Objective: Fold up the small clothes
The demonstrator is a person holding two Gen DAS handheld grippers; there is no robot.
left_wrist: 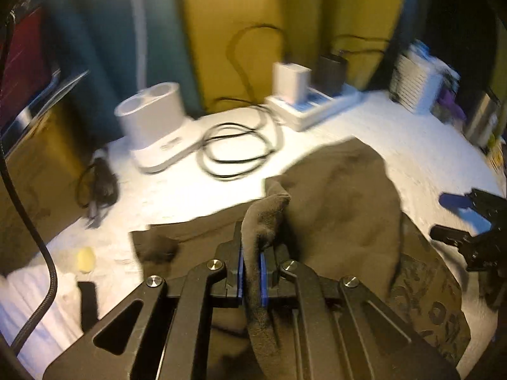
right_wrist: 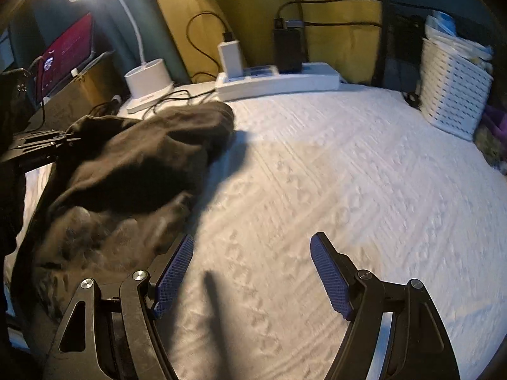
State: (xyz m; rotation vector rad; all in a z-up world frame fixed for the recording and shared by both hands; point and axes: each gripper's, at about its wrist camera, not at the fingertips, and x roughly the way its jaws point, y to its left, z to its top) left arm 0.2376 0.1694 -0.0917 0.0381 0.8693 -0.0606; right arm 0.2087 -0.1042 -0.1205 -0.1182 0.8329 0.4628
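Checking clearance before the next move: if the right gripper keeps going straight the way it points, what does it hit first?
Most likely the bare white bedspread: the open right gripper tilts down at it, nothing between. The dark garment lies off to its left, though depth is uncertain.

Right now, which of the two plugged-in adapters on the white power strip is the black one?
The black adapter is the one on the right, taller and darker, beside the white adapter, both standing upright on the power strip.

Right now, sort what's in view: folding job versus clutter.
Job:
dark garment
left claw, shut on its fold
right claw, open

Clutter:
lamp base
power strip
coiled cable
white basket
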